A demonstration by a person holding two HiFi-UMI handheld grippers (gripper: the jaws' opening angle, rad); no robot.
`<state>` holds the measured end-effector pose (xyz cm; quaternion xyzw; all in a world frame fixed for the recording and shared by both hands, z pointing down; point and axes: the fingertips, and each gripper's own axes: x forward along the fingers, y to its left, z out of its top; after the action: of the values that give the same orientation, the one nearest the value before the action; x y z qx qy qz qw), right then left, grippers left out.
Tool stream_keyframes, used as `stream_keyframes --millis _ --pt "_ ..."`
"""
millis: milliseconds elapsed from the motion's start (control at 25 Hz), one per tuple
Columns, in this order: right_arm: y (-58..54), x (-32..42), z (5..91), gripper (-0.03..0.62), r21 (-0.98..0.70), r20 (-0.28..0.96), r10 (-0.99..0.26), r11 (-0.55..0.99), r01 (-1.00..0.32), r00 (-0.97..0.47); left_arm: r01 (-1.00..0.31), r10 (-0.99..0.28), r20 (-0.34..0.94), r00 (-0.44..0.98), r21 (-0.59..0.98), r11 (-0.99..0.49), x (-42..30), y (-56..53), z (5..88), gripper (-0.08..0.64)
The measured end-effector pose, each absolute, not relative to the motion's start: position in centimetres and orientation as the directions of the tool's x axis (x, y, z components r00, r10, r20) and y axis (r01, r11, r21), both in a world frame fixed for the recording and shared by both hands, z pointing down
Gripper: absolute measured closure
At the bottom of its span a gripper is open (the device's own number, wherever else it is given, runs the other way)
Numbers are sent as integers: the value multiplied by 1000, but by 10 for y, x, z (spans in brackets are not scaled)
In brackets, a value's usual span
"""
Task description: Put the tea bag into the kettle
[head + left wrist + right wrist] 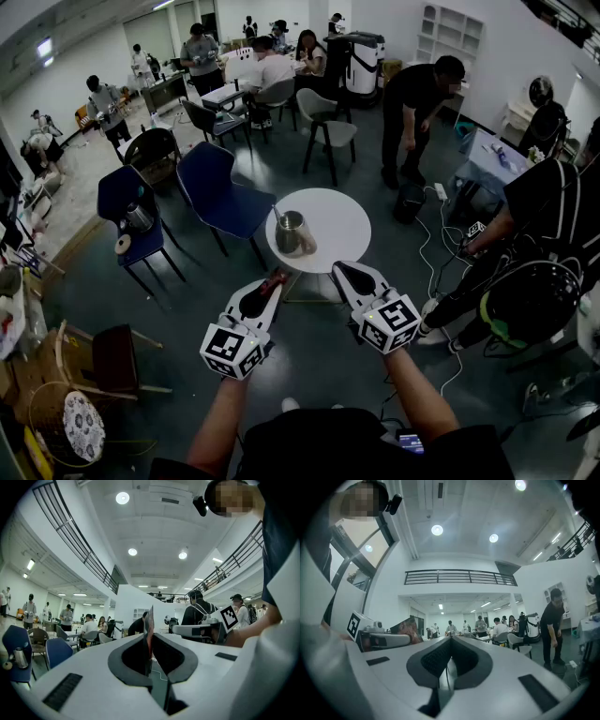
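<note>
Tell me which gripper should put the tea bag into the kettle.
Left. The left gripper is shut on the tea bag, pointing toward the kettle; the right gripper is shut and empty.

We read the shells of the left gripper (pixel 270 285) and right gripper (pixel 340 271) as smooth matt white plastic. The pads (pixel 436 660) look like matt black rubber with a fine ribbed grain. The tea bag (pixel 149 620) wrapper is glossy, reddish print; film or paper, we can't tell. The kettle (pixel 292 232) is shiny metal. The table (pixel 345 223) top is smooth matt white. The chair (pixel 220 192) looks like blue cloth. The floor (pixel 309 356) is dark with a slight sheen.
</note>
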<state>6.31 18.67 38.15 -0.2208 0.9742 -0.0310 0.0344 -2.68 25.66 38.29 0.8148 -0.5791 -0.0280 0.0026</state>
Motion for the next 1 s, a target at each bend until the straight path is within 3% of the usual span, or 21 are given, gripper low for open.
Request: stream_keyframes --millis 1000 --pt "171 18 392 575 -64 -22 -483 874 -481 -875 -933 -937 -45 347 81 -350 -82 246 397 518"
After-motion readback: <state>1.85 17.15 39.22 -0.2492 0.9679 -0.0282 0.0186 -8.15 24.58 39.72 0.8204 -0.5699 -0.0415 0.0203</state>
